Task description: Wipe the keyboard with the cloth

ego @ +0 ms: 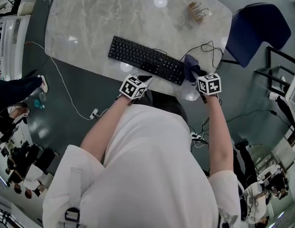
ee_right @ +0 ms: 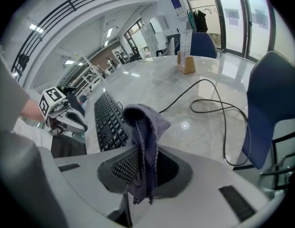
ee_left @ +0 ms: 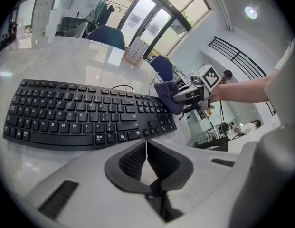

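A black keyboard lies slantwise near the front edge of the pale marble table. My right gripper is shut on a dark purple-blue cloth, held just off the keyboard's right end. In the right gripper view the cloth hangs folded between the jaws, with the keyboard to its left. My left gripper hovers at the keyboard's front edge. Its jaws are shut with nothing between them. In the left gripper view the keyboard stretches ahead, and the cloth is at its right end.
A thin black cable loops over the table right of the keyboard. A small packet lies at the far right. A blue chair stands by the table's right side. A white cable trails on the floor at left, near a person's shoes.
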A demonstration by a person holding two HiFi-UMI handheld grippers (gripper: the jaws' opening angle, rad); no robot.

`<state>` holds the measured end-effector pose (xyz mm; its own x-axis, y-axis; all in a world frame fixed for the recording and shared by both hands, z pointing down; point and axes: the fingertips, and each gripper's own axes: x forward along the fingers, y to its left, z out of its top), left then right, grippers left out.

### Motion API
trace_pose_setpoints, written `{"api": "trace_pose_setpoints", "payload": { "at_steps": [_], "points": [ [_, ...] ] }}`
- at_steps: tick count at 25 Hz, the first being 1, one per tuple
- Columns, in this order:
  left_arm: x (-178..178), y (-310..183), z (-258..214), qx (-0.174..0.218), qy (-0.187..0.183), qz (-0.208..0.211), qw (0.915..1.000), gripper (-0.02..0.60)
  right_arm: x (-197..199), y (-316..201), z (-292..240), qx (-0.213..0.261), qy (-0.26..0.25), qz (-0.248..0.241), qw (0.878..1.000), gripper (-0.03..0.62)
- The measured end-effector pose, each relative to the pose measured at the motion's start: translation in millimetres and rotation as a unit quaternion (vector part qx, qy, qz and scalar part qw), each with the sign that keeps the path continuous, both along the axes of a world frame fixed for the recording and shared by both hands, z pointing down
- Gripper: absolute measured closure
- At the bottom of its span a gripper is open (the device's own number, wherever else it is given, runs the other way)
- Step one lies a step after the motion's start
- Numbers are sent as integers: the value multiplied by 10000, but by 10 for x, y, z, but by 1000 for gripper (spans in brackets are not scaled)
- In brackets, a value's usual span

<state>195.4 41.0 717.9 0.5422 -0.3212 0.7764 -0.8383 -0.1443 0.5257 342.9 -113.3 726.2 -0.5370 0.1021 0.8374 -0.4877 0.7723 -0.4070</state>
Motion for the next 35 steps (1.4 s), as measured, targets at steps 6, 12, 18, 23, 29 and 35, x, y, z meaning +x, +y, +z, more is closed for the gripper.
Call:
{"api": "trace_pose_setpoints", "payload": {
  "at_steps": [6,12,18,23,29,35],
  "points": [
    [-10,-82,-27,109,-40,-25,9999,574,57,-300,-296,599,-175,294,9976,522],
    [-87,-10,-125,193,-123,-190,9996,574,-47,-15,-90,397,-26,-64,9992,522],
    [-322,287,-99,28,-295,-523,9982,574,-246,259,-11,415,-172,187,9988,522],
    [-391,484,-102,-62,-241,-645,9976,574,-276,336,-41,597,-162,336,9975,522],
    [-422,555,-117,-25,-102,-513,9986,574,-436,525,-30,726,-40,229,9971,522],
    [-590,692,-158,25,30,-521,9986,574,-597,717,-15,834,75,289,9961,522]
  ]
}}
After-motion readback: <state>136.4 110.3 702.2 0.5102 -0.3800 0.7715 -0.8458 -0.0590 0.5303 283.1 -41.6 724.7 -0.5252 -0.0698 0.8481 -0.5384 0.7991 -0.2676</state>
